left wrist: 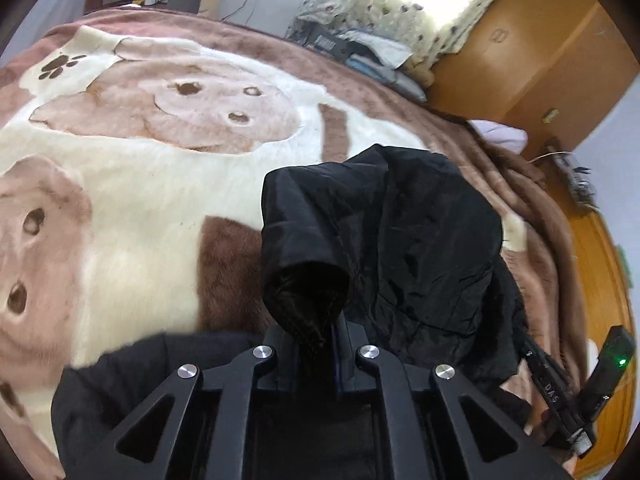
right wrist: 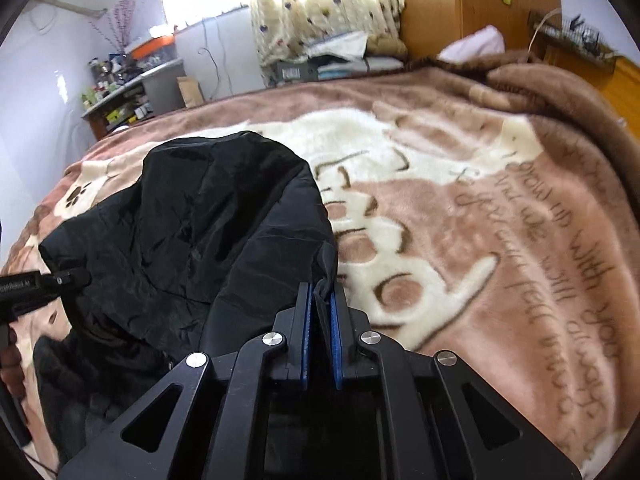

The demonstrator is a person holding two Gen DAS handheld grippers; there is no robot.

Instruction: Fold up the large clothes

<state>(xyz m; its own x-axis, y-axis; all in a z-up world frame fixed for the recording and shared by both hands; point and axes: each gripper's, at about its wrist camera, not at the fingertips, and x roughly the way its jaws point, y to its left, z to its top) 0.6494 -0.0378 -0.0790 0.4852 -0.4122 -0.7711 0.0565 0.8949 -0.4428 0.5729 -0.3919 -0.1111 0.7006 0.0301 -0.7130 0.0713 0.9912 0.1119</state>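
Right wrist view: right gripper (right wrist: pixel 321 300) pinches the black jacket (right wrist: pixel 208 216) hem; garment extends leftward toward the left gripper (left wrist: pixel 316 328), likewise clamped on its fabric.

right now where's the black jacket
The black jacket lies bunched on the bear-print blanket, left in the right wrist view, pinched by both grippers.

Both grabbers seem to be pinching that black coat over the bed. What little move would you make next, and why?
Probably carry both ends forward and lower them onto the blanket. The left gripper and right gripper each have jaws shut on the black jacket, which hangs bunched and lifted, with open blanket lying ahead.
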